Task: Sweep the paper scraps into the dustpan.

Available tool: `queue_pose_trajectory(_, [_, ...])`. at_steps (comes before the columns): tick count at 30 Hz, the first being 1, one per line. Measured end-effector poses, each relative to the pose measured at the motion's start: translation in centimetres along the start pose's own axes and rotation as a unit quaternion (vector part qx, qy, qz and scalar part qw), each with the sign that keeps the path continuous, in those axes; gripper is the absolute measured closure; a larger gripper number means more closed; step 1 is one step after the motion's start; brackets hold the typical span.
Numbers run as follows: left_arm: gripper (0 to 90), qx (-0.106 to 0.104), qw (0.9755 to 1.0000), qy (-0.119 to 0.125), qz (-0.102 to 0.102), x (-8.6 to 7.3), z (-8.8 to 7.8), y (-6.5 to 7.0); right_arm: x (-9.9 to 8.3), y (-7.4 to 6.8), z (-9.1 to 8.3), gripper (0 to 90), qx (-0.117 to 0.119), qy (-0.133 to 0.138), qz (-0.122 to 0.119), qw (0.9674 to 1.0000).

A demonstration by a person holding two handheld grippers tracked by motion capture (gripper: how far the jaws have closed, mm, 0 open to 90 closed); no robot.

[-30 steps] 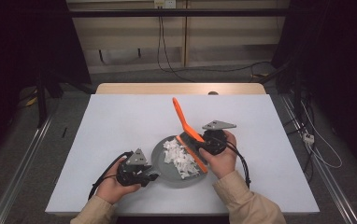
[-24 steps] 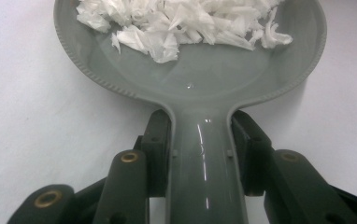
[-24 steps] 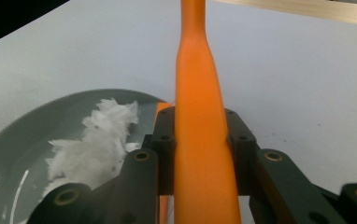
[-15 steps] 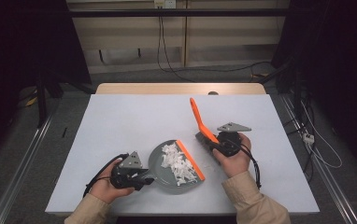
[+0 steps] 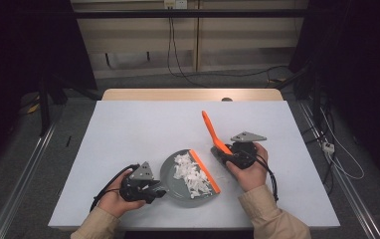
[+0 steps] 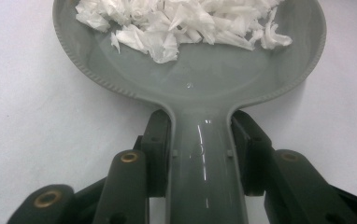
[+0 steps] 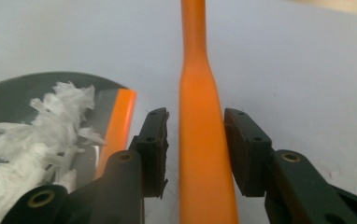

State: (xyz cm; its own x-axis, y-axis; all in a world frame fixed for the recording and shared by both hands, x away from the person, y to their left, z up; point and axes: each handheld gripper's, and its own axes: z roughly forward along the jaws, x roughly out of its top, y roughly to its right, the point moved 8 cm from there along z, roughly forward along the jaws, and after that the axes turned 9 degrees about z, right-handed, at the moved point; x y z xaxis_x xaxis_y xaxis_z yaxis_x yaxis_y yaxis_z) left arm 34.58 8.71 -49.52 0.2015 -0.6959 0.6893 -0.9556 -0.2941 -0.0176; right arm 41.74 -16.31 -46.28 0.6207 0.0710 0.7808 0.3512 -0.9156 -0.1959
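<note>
Left gripper (image 5: 150,188) sits at 7 o'clock on the white table (image 5: 128,129), held in the person's left hand (image 5: 113,199). In the left gripper view its jaws are clamped on the handle of the grey dustpan (image 6: 200,93), pads pressed to both sides; the handle runs out of frame at 6 o'clock. The pan rests flat on the table, its bowl at about 6 o'clock of the tabletop in the high view, its far lip cut off by the top edge of the left gripper view.

White paper scraps (image 5: 192,174) lie heaped in the pan against its orange lip strip (image 5: 205,172). How many pieces there are cannot be made out.

Right gripper (image 5: 225,154) sits at 4 o'clock from the table's centre, in the right hand (image 5: 250,172). Its jaws have just been opening. In the right gripper view the orange brush handle (image 7: 200,140) stands between the pads with a narrow gap showing on each side, so the pads no longer press it. In the high view the handle points toward 11 o'clock, away from the person. The brush head is hidden behind the gripper and hand, and whether it touches the table cannot be told.
</note>
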Motion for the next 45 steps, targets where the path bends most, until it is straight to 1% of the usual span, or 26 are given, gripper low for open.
queue_pose_trajectory(1, [62.8, -0.005, 1.0, 0.0, 0.001, 0.0, 0.0, 0.0, 0.3, 0.0, 0.0, 63.0, -0.006, 0.002, -0.003, 1.0])
queue_pose_trajectory(4, [62.8, -0.003, 1.0, 0.001, 0.003, 0.1, 0.2, 0.0, 0.5, 0.0, 0.6, 63.7, -0.003, -0.015, -0.001, 0.9999])
queue_pose_trajectory(5, [62.8, 0.007, 0.9999, -0.007, 0.005, 0.0, 0.1, -0.1, 0.4, 0.1, 0.8, 65.2, -0.007, -0.021, -0.004, 0.9997])
queue_pose_trajectory(6, [62.8, 0.008, 0.9999, -0.008, 0.006, 0.0, 0.1, -0.1, 0.3, 0.1, 1.0, 70.7, -0.003, -0.028, -0.006, 0.9996])
queue_pose_trajectory(7, [62.8, -0.001, 1.0, 0.001, 0.002, 0.1, 0.2, 0.1, 0.1, 0.2, 1.2, 70.6, -0.004, -0.036, -0.006, 0.9993])
queue_pose_trajectory(11, [62.8, -0.001, 1.0, 0.002, 0.0, 0.2, 0.3, 0.1, -0.1, 0.2, 0.9, 71.3, -0.013, -0.049, -0.008, 0.9987])
queue_pose_trajectory(12, [62.8, 0.009, 0.9999, -0.004, 0.0, 0.2, 0.3, 0.1, -0.3, 0.0, 0.8, 71.3, -0.011, -0.054, -0.009, 0.9985])
queue_pose_trajectory(14, [62.8, 0.0, 1.0, 0.004, -0.005, 0.4, 0.5, 0.2, -0.4, -0.2, 0.7, 71.4, -0.004, -0.047, -0.01, 0.9988])
queue_pose_trajectory(17, [62.8, 0.0, 1.0, 0.0, 0.0, 0.5, 0.6, 0.2, -0.6, -0.6, 0.7, 71.4, 0.002, -0.034, 0.005, 0.9994])
queue_pose_trajectory(18, [62.8, 0.01, 0.9999, -0.004, -0.003, 0.6, 0.6, 0.2, -0.6, -0.7, 0.7, 71.5, -0.002, -0.029, 0.005, 0.9996])
queue_pose_trajectory(19, [62.8, 0.003, 1.0, -0.003, -0.003, 0.6, 0.7, 0.3, -0.6, -0.7, 0.8, 71.5, -0.003, -0.023, 0.009, 0.9997])
queue_pose_trajectory(20, [62.8, 0.01, 0.9999, -0.004, -0.006, 0.8, 0.8, 0.3, -0.6, -0.9, 0.8, 71.5, 0.001, -0.019, 0.015, 0.9997])
queue_pose_trajectory(21, [62.8, 0.004, 1.0, -0.001, -0.008, 0.9, 0.9, 0.3, -0.6, -0.9, 0.8, 71.5, 0.001, -0.016, 0.018, 0.9997])
queue_pose_trajectory(24, [62.8, 0.007, 0.9998, 0.0, -0.016, 1.2, 1.2, 0.4, -0.6, -1.5, 1.1, 71.5, 0.023, -0.008, 0.04, 0.9989])
queue_pose_trajectory(25, [62.8, 0.006, 0.9998, 0.0, -0.018, 1.2, 1.3, 0.4, -0.6, -1.8, 1.2, 71.5, 0.023, -0.008, 0.037, 0.999])
queue_pose_trajectory(26, [62.8, 0.016, 0.9997, -0.007, -0.019, 1.2, 1.3, 0.3, -0.5, -2.1, 1.3, 71.5, 0.025, -0.005, 0.034, 0.9991])
queue_pose_trajectory(28, [62.7, 0.01, 0.9996, 0.0, -0.026, 1.4, 1.5, 0.4, -0.3, -2.8, 1.6, 71.5, 0.041, 0.004, 0.037, 0.9984])
queue_pose_trajectory(30, [62.7, 0.011, 0.9996, -0.002, -0.026, 1.4, 1.5, 0.4, -0.1, -3.3, 1.6, 71.5, 0.045, 0.011, 0.031, 0.9984])
queue_pose_trajectory(32, [62.7, 0.017, 0.9994, 0.0, -0.03, 1.4, 1.6, 0.3, 0.4, -3.8, 1.6, 71.5, 0.065, 0.025, 0.041, 0.9968])
queue_pose_trajectory(35, [62.7, 0.018, 0.9994, 0.002, -0.031, 1.5, 1.7, 0.2, 0.9, -4.3, 1.4, 71.5, 0.072, 0.038, 0.037, 0.996])
queue_pose_trajectory(37, [62.7, 0.021, 0.9993, 0.001, -0.03, 1.4, 1.7, 0.1, 1.2, -4.1, 1.3, 71.5, 0.064, 0.043, 0.035, 0.9964])
queue_pose_trajectory(39, [62.7, 0.032, 0.999, -0.001, -0.031, 1.3, 1.6, -0.1, 1.5, -3.7, 1.1, 71.5, 0.068, 0.048, 0.042, 0.9957])
queue_pose_trajectory(40, [62.8, 0.025, 0.9991, 0.005, -0.034, 1.3, 1.7, -0.1, 1.5, -3.4, 1.1, 71.5, 0.064, 0.05, 0.044, 0.9958])
queue_pose_trajectory(43, [62.8, 0.036, 0.9988, 0.001, -0.033, 1.2, 1.5, -0.4, 1.7, -2.6, 0.9, 71.5, 0.06, 0.054, 0.052, 0.9953])
queue_pose_trajectory(44, [62.8, 0.027, 0.999, 0.004, -0.035, 1.1, 1.5, -0.3, 1.8, -2.4, 0.9, 71.5, 0.057, 0.056, 0.054, 0.9954])
queue_pose_trajectory(45, [62.8, 0.028, 0.999, 0.005, -0.035, 1.1, 1.5, -0.4, 1.9, -2.2, 0.8, 71.5, 0.053, 0.058, 0.054, 0.9955])
